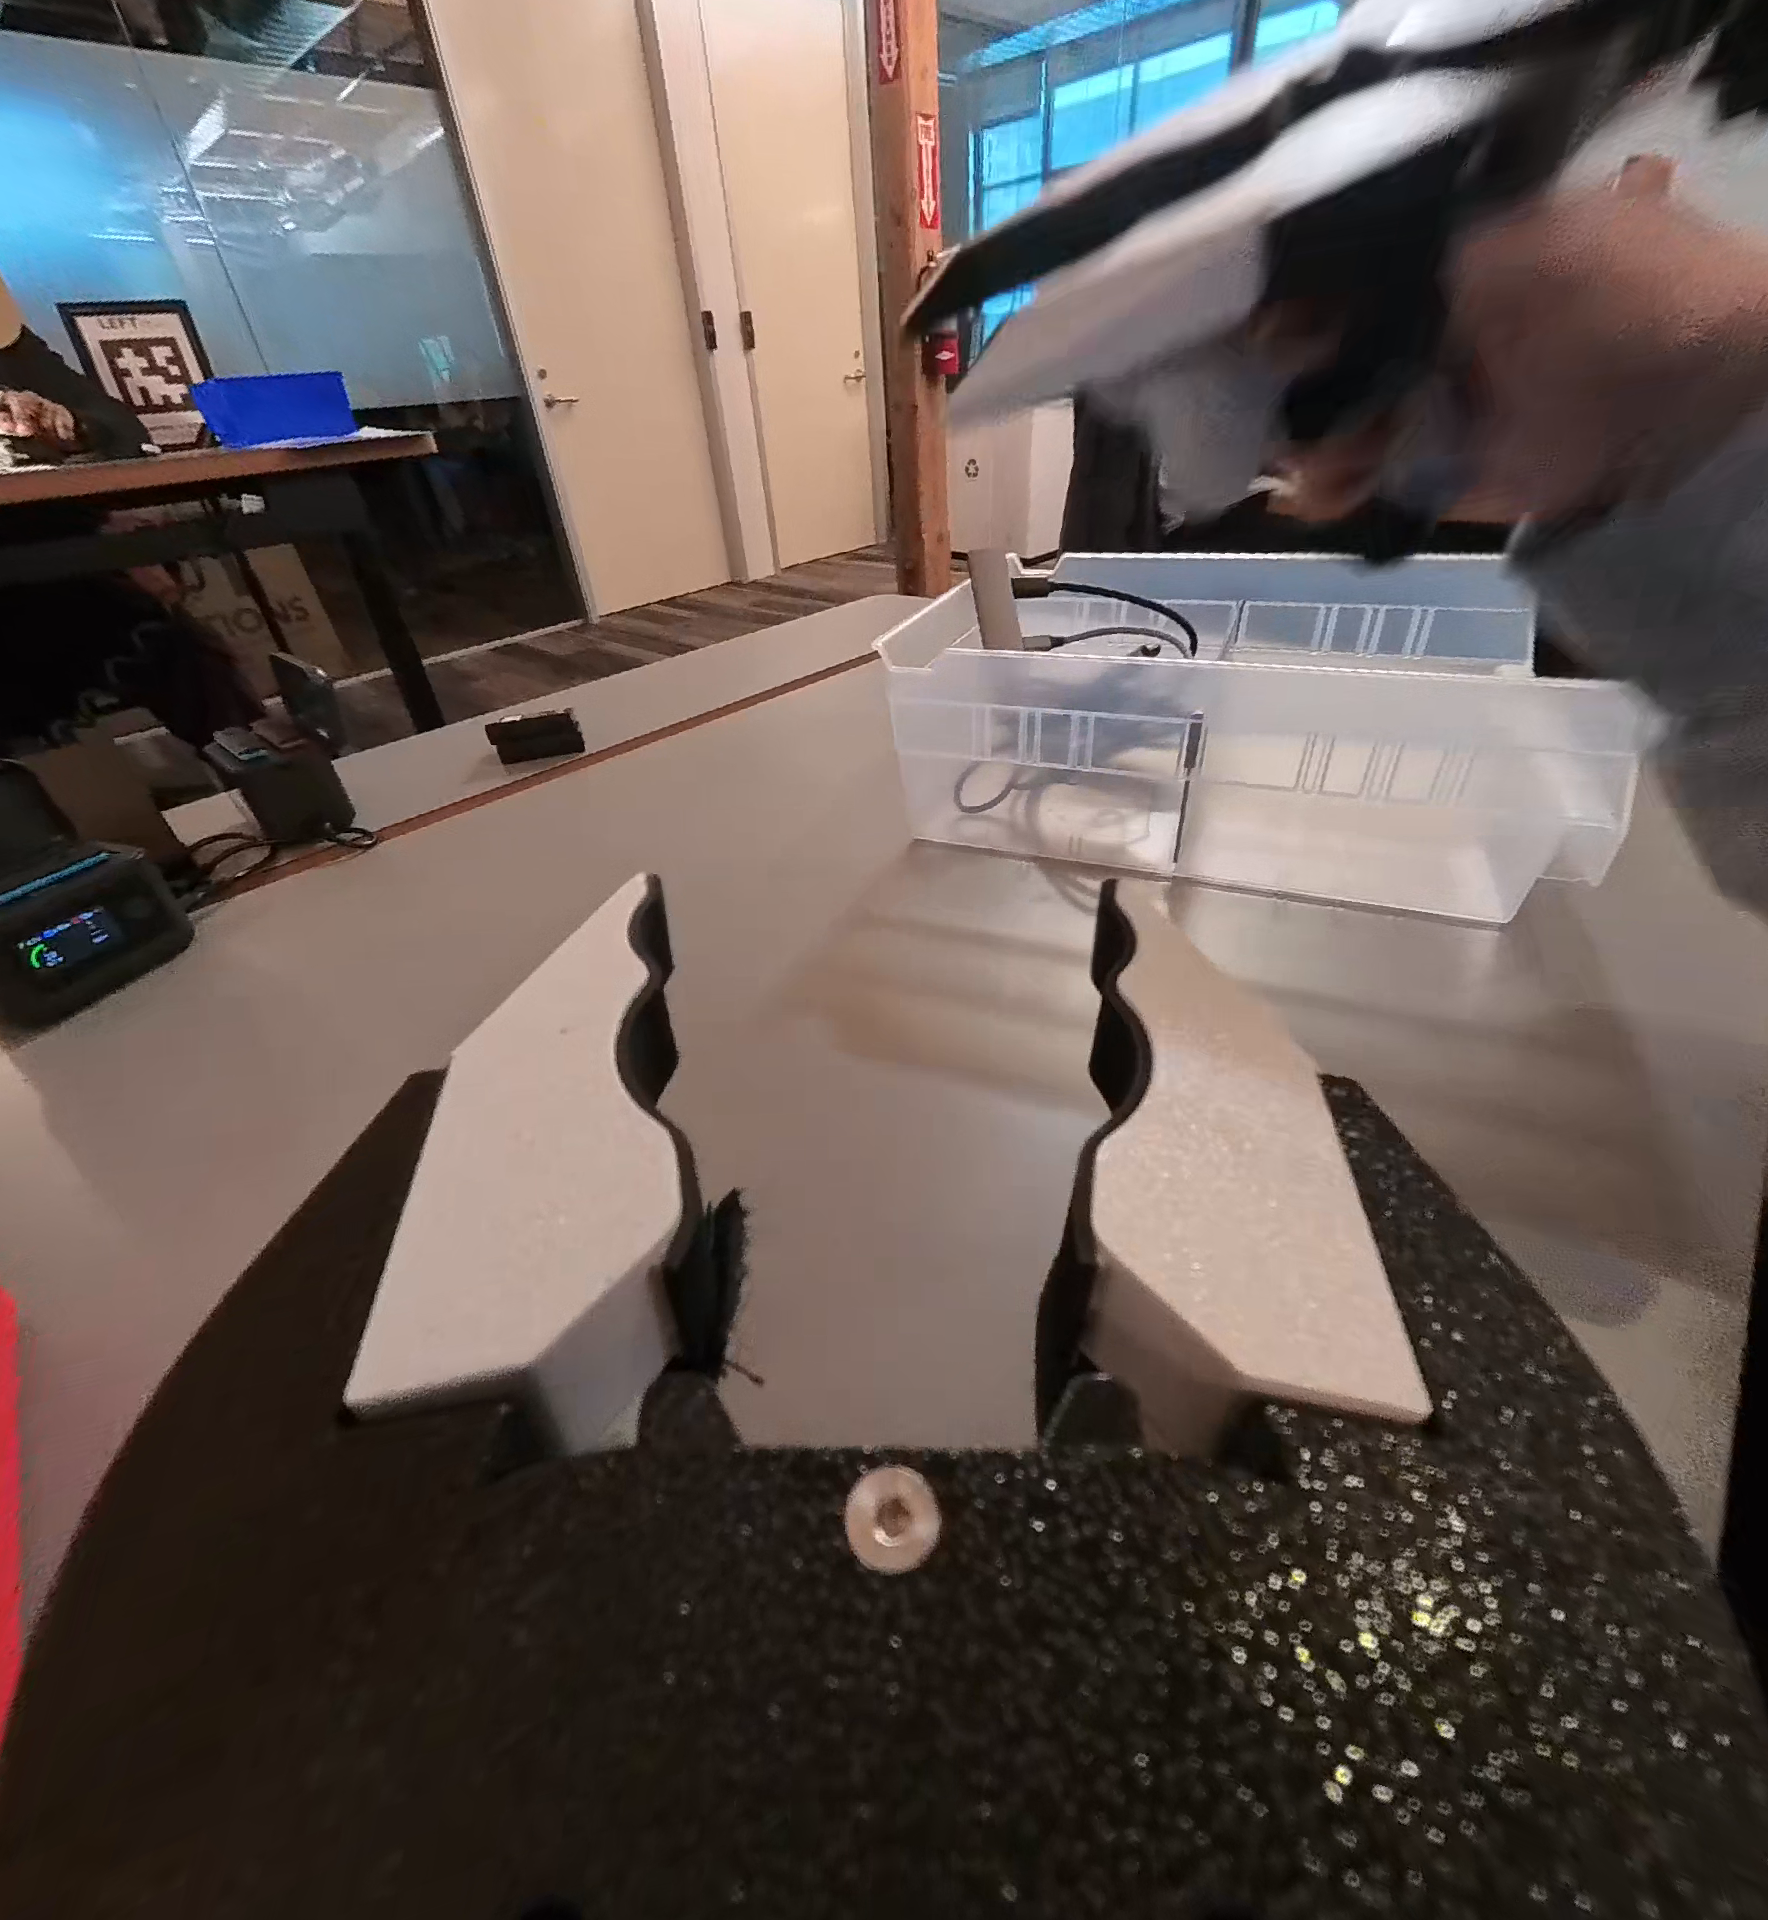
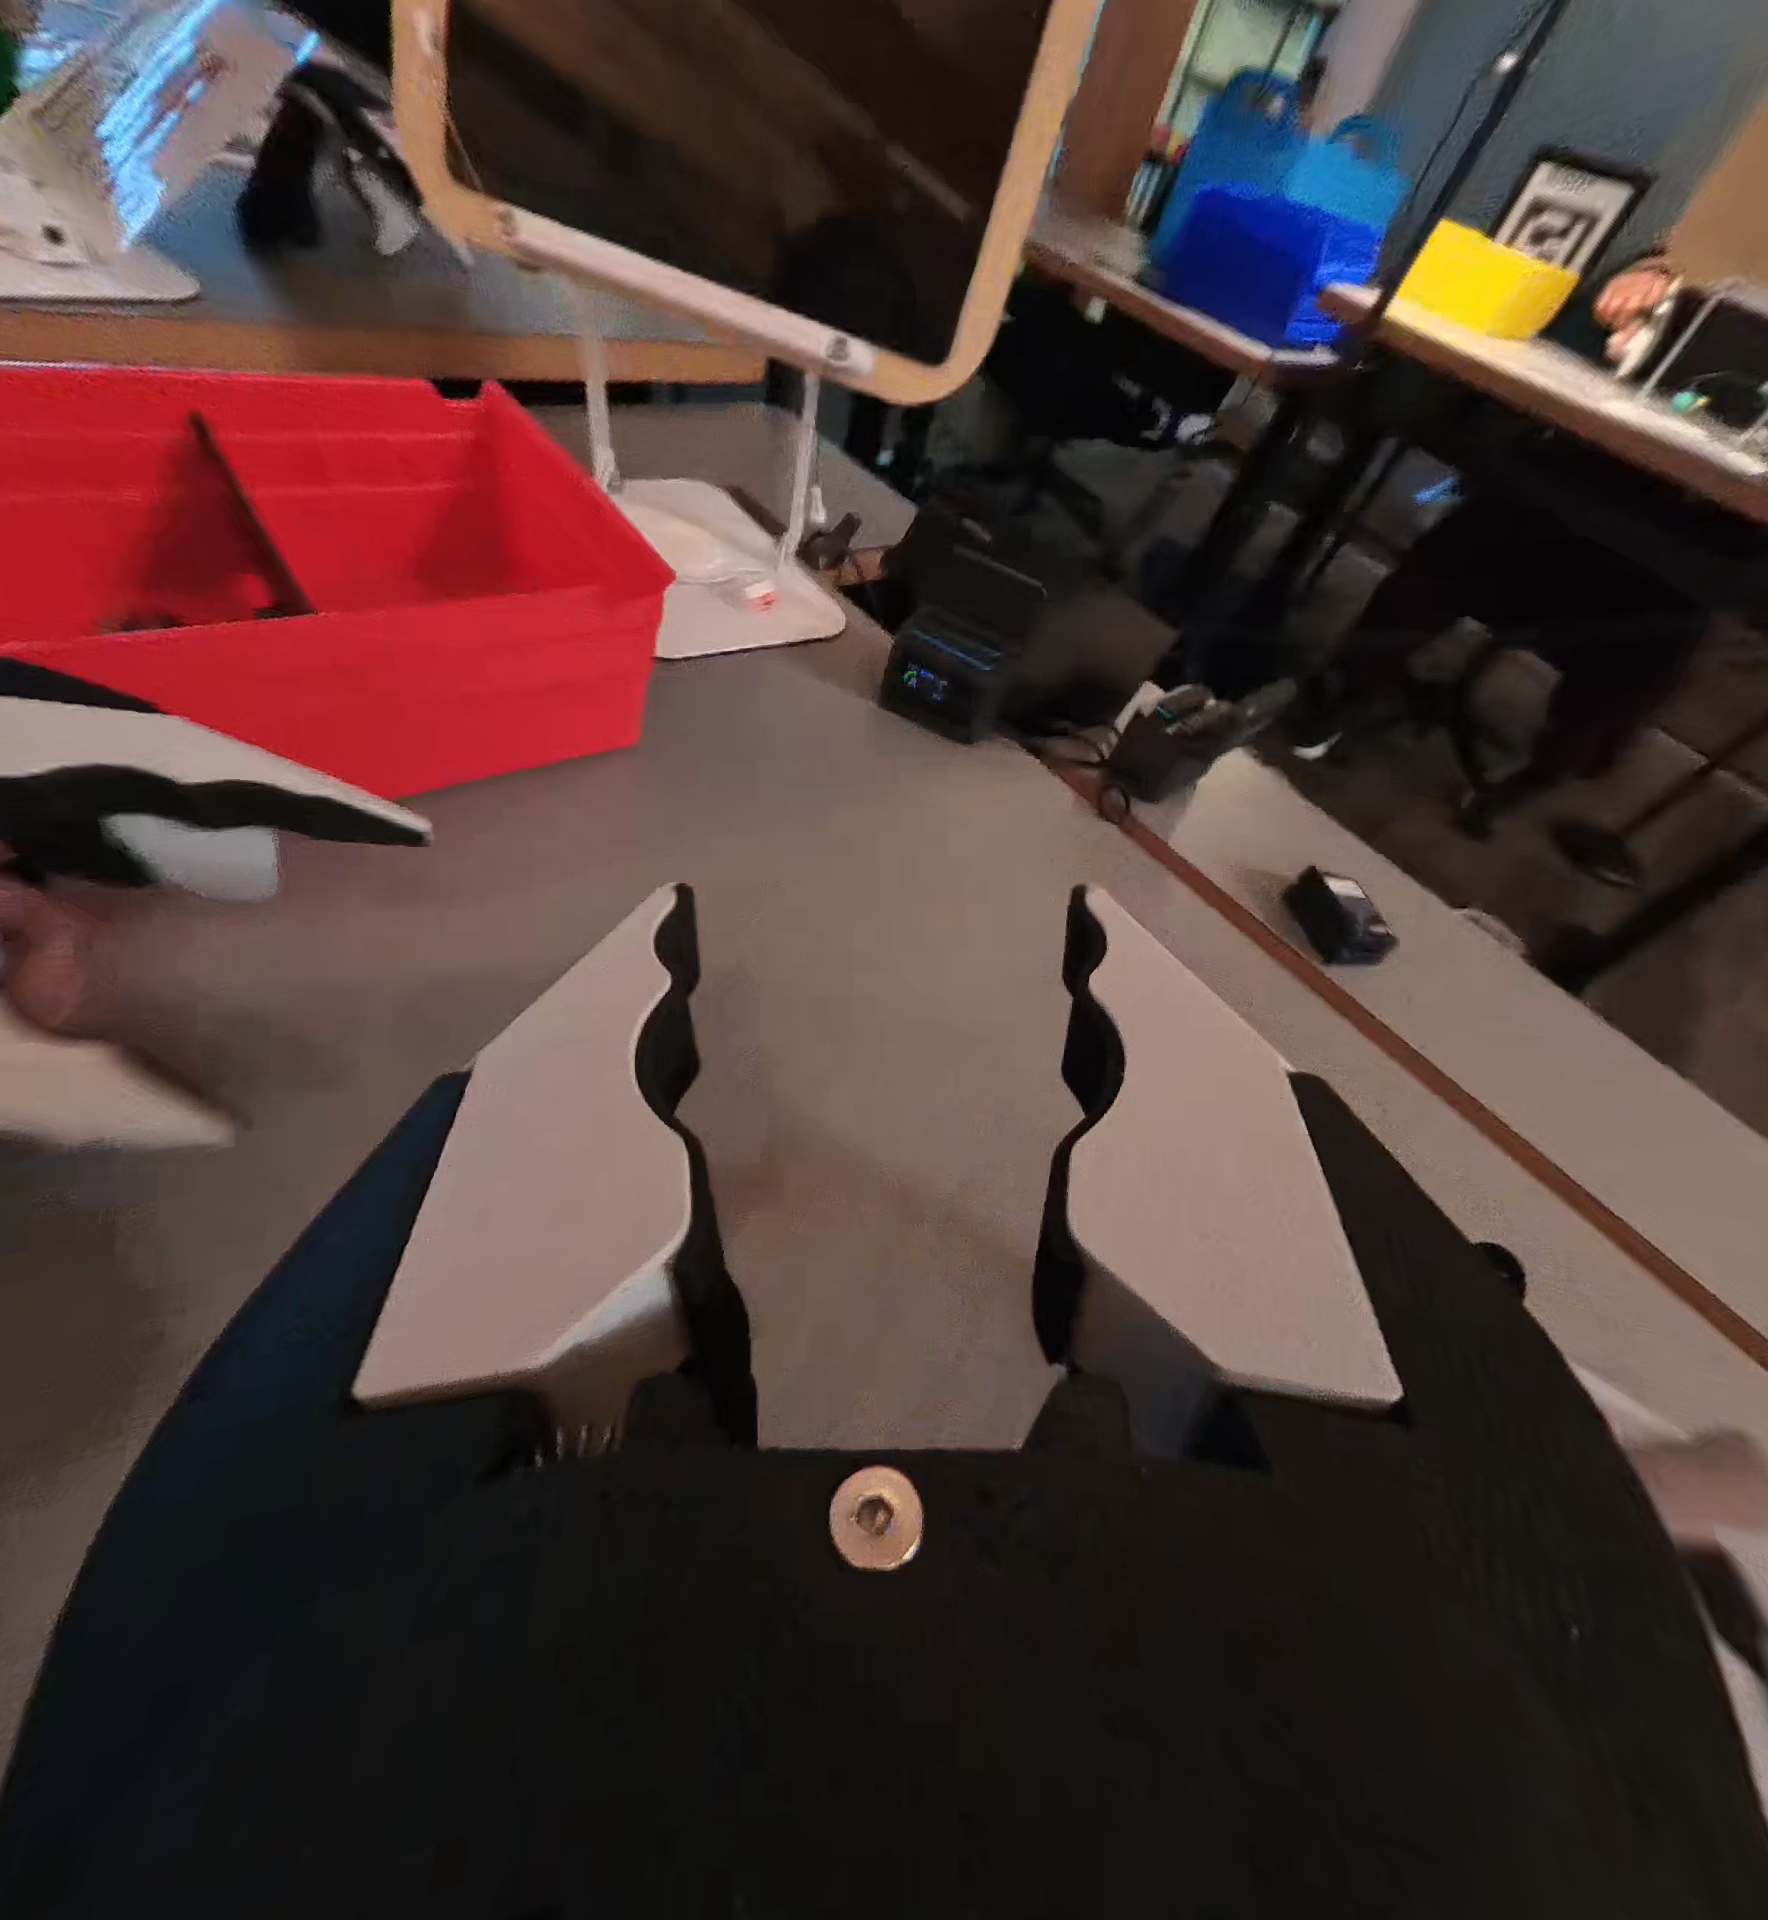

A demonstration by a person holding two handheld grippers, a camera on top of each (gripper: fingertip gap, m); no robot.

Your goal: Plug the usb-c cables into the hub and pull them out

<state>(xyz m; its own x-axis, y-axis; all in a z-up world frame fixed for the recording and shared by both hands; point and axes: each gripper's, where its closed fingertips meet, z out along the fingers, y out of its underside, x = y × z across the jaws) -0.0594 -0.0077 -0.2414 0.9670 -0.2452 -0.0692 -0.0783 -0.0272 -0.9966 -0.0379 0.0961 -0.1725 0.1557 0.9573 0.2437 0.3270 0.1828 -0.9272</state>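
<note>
Clear plastic bin [image 1: 1264,769] on the grey worktop [image 1: 568,935] holds the grey hub [image 1: 996,597] and cables [image 1: 1119,623], ahead of the wide, empty left tongs [image 1: 880,966]. Right tongs [image 2: 880,966], also wide and empty, face a red bin [image 2: 340,644]; probably best to reach for the hub squarely.

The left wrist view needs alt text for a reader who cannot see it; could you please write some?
The open, empty left gripper hovers over a grey table, pointing at a clear plastic bin holding a grey hub and dark cables. The blurred right gripper reaches in above the bin.
</note>
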